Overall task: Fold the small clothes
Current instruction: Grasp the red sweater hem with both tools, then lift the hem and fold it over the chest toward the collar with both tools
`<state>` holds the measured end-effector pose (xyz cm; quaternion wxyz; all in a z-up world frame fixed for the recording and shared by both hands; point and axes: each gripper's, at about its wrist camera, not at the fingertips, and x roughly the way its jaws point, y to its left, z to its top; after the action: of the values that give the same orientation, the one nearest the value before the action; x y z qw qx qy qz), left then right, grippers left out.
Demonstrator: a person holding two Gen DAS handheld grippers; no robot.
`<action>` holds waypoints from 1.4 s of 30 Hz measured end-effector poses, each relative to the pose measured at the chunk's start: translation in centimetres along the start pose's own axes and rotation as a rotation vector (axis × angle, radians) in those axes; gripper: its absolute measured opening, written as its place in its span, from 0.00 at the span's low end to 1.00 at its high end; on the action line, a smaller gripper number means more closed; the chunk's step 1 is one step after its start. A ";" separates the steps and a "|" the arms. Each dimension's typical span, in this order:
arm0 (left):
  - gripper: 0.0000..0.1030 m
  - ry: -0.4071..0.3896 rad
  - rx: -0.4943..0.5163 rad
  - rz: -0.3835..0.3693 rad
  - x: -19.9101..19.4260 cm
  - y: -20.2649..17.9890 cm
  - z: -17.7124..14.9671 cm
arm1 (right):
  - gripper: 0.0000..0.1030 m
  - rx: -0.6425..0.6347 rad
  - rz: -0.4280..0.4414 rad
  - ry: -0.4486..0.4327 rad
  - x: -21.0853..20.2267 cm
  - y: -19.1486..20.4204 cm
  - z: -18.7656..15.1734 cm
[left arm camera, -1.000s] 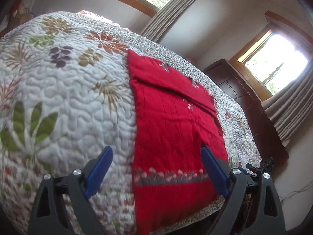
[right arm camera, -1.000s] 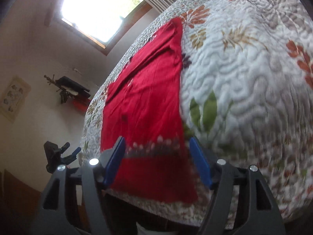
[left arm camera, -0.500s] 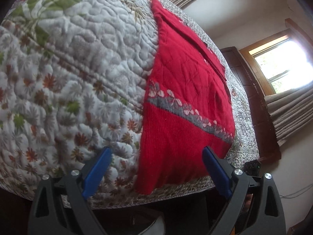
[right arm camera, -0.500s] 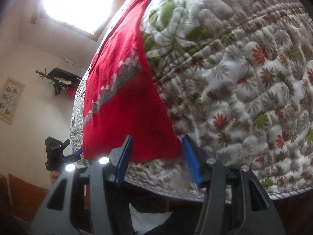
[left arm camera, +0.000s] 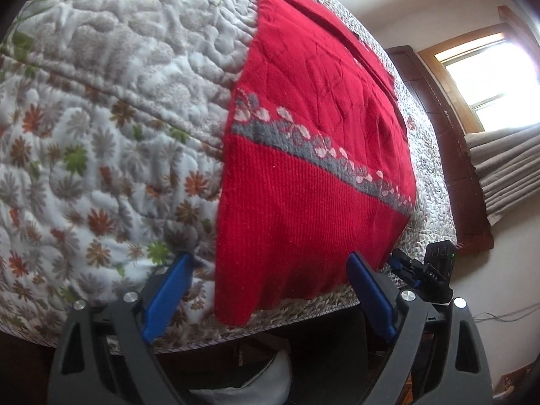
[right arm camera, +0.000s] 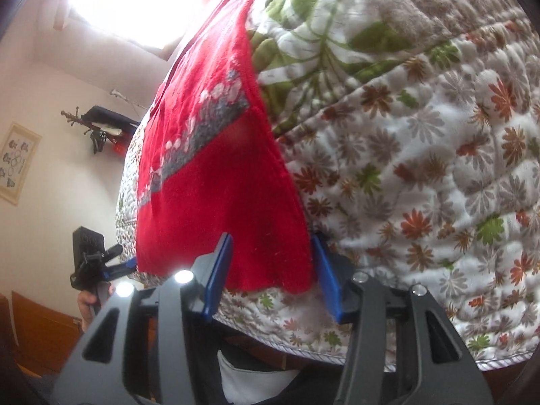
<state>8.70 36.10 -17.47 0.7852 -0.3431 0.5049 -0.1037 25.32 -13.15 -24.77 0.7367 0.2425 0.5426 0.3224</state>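
Both tools are spread wide. The left gripper [left arm camera: 270, 298] frames the lower left hem corner of the red sweater [left arm camera: 314, 155], the right gripper [right arm camera: 271, 276] its other corner. Step in hand, I judge: seizing the hem, draped over the quilt [left arm camera: 101, 128] edge. Next: pinch both corners. Open room lies below the bed edge.

You lowered both grippers to the sweater [left arm camera: 303, 185] hem; your right gripper [right arm camera: 270, 276] fingers now straddle its corner.
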 end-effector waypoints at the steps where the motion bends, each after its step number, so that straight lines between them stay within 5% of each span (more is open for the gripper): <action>1: 0.51 0.004 -0.012 0.008 0.0 0.2 0.0 | 0.40 0.011 0.007 -0.001 -0.1 -0.5 -0.1; 2: 0.26 0.025 -0.025 0.001 0.2 0.5 -0.1 | 0.32 0.023 0.014 0.002 0.0 -0.8 -0.1; 3: 0.15 0.034 -0.037 -0.002 0.4 0.9 -0.2 | 0.23 0.031 0.022 0.008 0.2 -0.9 -0.2; 8: 0.08 0.032 -0.082 -0.070 0.6 2.4 -0.8 | 0.09 0.034 0.058 0.023 0.0 -1.1 -0.3; 25: 0.06 -0.180 -0.109 -0.351 -7.7 -0.9 0.0 | 0.06 -0.001 0.296 -0.127 -7.0 6.1 2.2; 36: 0.06 -0.276 -0.095 -0.447 -12.3 -4.5 7.1 | 0.06 -0.013 0.391 -0.210 -10.7 10.2 10.6; 42: 0.06 -0.296 -0.154 -0.469 -11.5 -4.6 12.5 | 0.06 0.014 0.384 -0.208 -9.8 10.5 15.8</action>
<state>14.94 43.93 -3.03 0.7765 -0.5207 0.2980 -0.1927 36.16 -13.37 -6.40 0.7122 0.3785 0.4098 0.4261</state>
